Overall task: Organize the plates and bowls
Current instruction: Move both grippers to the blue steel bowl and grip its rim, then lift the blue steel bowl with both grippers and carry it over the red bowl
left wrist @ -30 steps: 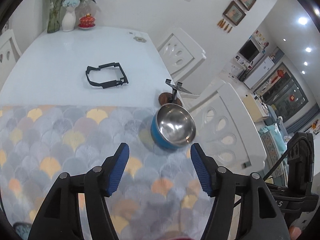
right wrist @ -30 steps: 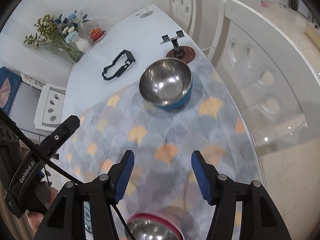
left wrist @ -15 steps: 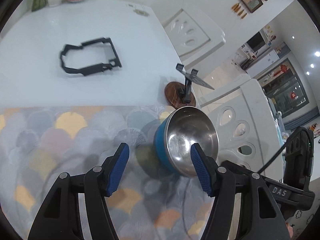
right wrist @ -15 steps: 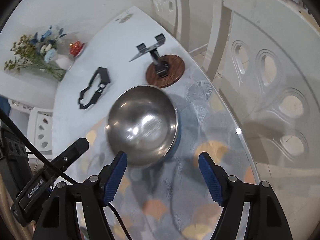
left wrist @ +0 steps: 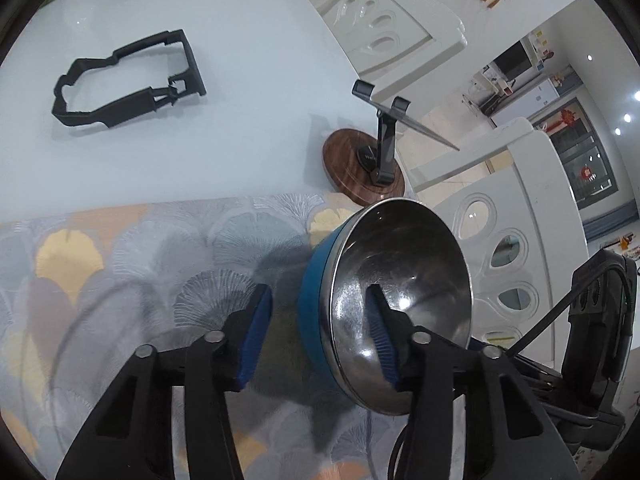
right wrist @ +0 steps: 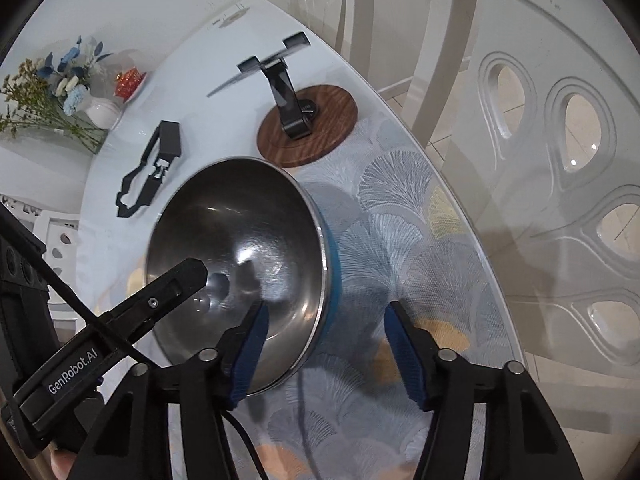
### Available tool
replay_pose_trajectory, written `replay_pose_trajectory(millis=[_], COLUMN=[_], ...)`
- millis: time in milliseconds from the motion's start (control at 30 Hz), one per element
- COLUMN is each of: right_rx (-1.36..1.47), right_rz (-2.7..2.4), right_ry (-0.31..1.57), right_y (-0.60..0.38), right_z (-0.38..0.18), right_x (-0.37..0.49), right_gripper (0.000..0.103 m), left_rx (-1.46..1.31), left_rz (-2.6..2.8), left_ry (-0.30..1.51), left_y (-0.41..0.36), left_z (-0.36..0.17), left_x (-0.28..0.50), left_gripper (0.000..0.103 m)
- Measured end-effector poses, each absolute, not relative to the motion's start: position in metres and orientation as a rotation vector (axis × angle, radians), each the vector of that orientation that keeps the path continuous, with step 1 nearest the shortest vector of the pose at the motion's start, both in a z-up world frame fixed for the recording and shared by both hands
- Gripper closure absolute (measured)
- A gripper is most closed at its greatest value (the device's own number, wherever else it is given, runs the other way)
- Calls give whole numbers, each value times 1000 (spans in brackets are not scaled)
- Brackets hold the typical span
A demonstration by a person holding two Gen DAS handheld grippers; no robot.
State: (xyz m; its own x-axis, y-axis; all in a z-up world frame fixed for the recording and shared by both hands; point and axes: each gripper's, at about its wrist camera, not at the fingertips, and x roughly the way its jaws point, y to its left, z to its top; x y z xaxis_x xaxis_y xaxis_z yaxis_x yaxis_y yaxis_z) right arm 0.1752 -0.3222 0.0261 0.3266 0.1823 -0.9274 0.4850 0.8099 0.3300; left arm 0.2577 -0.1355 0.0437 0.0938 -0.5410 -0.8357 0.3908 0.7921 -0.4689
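A steel bowl with a blue outside [left wrist: 400,280] [right wrist: 240,232] sits on the patterned mat [left wrist: 120,280] near the table's right edge. My left gripper [left wrist: 318,336] straddles the bowl's near-left wall, with one pad inside and the other outside. Its jaws are closing, and a gap still shows between the outer pad and the blue wall. My right gripper [right wrist: 326,352] straddles the opposite side of the rim the same way. Its jaws are closing too, and the pads are clear of the wall. In the right wrist view the left gripper's black finger [right wrist: 120,320] reaches into the bowl.
A phone stand on a round wooden base [left wrist: 364,168] [right wrist: 308,128] stands just beyond the bowl. A black plastic frame [left wrist: 128,80] [right wrist: 148,172] lies on the white table further back. White chairs [left wrist: 512,240] [right wrist: 560,160] line the table's edge. A flower vase [right wrist: 100,112] stands at the far end.
Both grippers have come down onto the blue bowl and now straddle its rim. Their jaws are narrower than half a second ago. The pink-rimmed bowl has left the right wrist view.
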Motion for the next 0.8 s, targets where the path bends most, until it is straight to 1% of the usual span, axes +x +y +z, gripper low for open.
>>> replay_pose_trajectory(millis=[33, 67, 167, 200, 333, 400, 633, 800], right_rx=[633, 629, 623, 618, 607, 599, 571, 548], right_rz=[-217, -216, -212, -211, -198, -190, -189, -173], right_ry=[1246, 1249, 1243, 1244, 1247, 1243, 1234, 1205], right_y=[-322, -322, -320, -319, -315, -313, -305, -297], right_z=[24, 22, 19, 19, 19, 22, 35, 58], right_x=[176, 176, 176, 176, 179, 178, 177, 169], right_gripper=[50, 52, 59, 64, 72, 73, 74, 74], left_rx=[-137, -133, -123, -121, -111, -105, -108, -118], left_rz=[-697, -699, -703, -704, -706, -708, -706, -709], left_ry=[1309, 1314, 1317, 1318, 1314, 1309, 1282, 1239], left_y=[-136, -136, -137, -137, -136, -137, -133, -125], left_z=[42, 41, 38, 36, 38, 39, 49, 72], left_x=[258, 257, 255, 254, 252, 250, 243, 233], left_gripper=[69, 75, 84, 85, 85, 85, 85, 85])
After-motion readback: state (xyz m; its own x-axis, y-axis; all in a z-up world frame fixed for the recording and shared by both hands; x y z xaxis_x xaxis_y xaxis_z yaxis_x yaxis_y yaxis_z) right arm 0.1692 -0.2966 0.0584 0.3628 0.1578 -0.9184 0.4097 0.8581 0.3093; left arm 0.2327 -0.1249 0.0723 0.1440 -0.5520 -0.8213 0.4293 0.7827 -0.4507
